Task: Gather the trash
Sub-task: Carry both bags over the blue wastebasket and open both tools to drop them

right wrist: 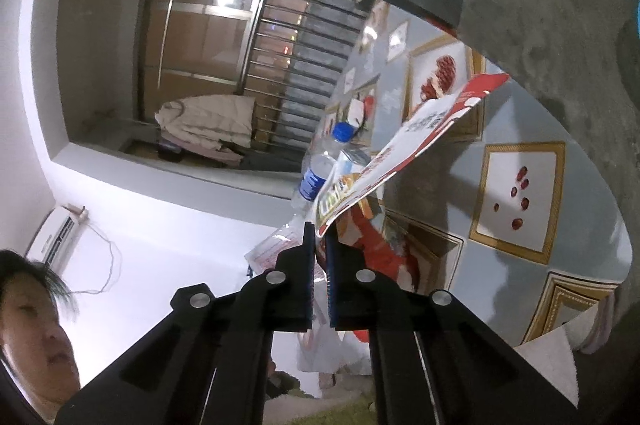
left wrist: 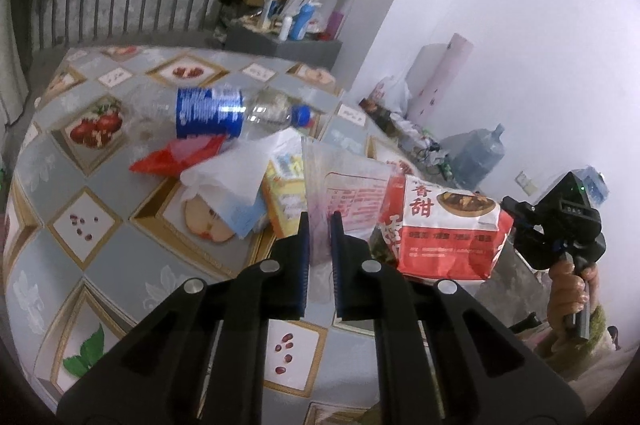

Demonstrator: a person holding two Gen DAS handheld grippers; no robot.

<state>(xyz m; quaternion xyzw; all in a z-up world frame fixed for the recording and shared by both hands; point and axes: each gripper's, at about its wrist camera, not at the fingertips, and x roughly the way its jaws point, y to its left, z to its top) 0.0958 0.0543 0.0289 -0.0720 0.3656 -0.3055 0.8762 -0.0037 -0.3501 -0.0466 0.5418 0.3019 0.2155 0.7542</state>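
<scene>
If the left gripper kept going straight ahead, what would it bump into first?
The left gripper already pinches a clear plastic wrapper with red print; beyond it, probably the yellow snack box, though depth is unclear.

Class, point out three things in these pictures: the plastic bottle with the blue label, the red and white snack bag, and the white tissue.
plastic bottle (left wrist: 210, 113), left wrist view, on its blue label.
red and white snack bag (left wrist: 448, 229), left wrist view, on its printed front.
white tissue (left wrist: 232, 181), left wrist view, on its middle fold.

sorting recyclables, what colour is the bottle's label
Blue with white print on the bottle; clearest in the left wrist view.
</scene>
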